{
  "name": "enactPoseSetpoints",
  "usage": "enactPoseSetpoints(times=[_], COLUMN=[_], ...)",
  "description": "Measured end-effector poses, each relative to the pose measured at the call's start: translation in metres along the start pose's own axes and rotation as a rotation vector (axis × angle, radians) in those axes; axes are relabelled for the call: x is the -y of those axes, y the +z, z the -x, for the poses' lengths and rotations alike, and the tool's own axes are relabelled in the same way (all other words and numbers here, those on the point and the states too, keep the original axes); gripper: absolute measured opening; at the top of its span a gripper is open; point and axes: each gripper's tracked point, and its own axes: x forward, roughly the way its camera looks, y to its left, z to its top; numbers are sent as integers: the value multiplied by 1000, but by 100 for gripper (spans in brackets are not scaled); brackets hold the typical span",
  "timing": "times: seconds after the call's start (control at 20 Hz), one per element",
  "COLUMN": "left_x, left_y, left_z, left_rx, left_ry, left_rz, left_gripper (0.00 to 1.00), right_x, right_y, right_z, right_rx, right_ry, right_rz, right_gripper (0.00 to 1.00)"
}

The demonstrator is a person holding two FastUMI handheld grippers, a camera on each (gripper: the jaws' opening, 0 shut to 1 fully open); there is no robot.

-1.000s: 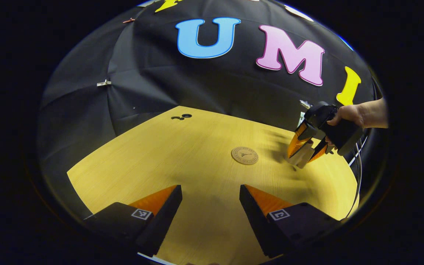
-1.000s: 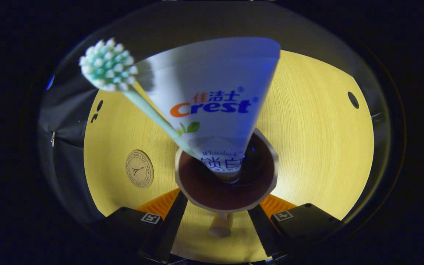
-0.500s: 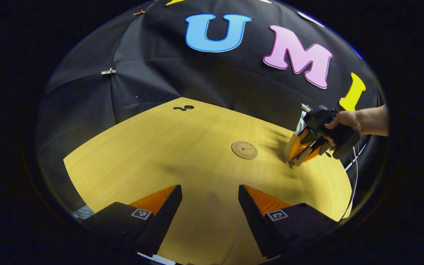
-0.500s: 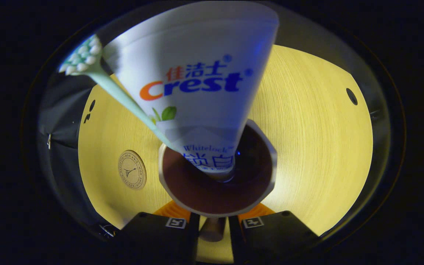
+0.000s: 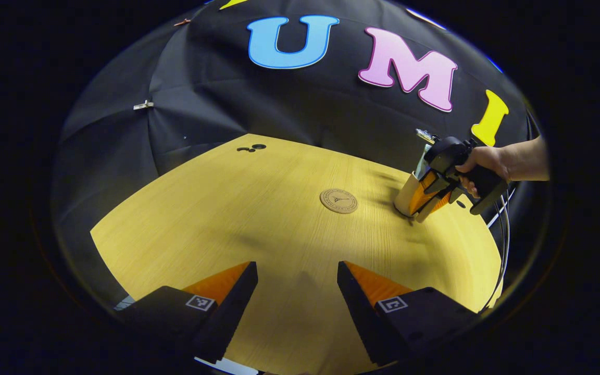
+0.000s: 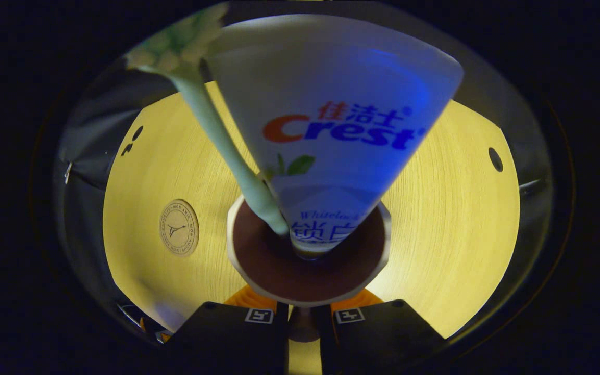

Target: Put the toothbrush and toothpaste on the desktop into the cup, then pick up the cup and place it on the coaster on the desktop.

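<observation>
- Two claws are working here: the right claw (image 6: pixel 304 315) is now pressing its fingers together on the handle of the cup (image 6: pixel 308 294), where a second ago they were standing wide apart on either side of it.
- In the left gripper view, the right claw (image 5: pixel 425 195) is sitting against the cup (image 5: pixel 405 195) on the tabletop (image 5: pixel 258 219), a hand (image 5: pixel 479 161) gripping it; it has moved in closer to the cup than before, and the motion blur has gone.
- Inside the cup, the toothpaste (image 6: pixel 341 130) is standing cap-down with its wide end fanning up towards the camera, looming larger than a second ago.
- Beside it, the toothbrush (image 6: pixel 216 130) is leaning in the cup, its stem touching the tube and its bristle head blurring at the top.
- Off to the side, the round coaster (image 6: pixel 178 227) is lying flat on the tabletop, near the cup but apart from it, with bare wood between them.
- Nearer the camera, the left claw (image 5: pixel 297 276) is hovering over the tabletop with its fingers spread and gripping nothing, much as earlier.
- Farther back, small dark holes (image 5: pixel 252 148) are showing near the tabletop's far edge, and a clip (image 5: pixel 142 105) is pinning the booth wall.
</observation>
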Motion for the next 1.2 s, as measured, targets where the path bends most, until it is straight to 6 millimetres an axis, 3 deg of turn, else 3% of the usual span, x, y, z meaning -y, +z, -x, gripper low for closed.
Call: enactPoseSetpoints(times=[0.25,0.4,0.9,1.2], left_x=[3,5,8,-3], left_y=[-3,-5,-12,-15], left_z=[1,2,9,25], left_rx=[-13,-14,-40,-26], left_ry=[-19,-35,-77,-47], left_rz=[-22,-31,-46,-50], left_gripper=[98,98,98,98], right_x=[-12,-26,-118,-154], right_y=[10,5,4,-1], right_z=[15,17,12,2], right_rx=[45,41,43,32], right_ry=[14,11,68,70], right_rz=[-9,30,172,236], right_gripper=[28,27,27,27])
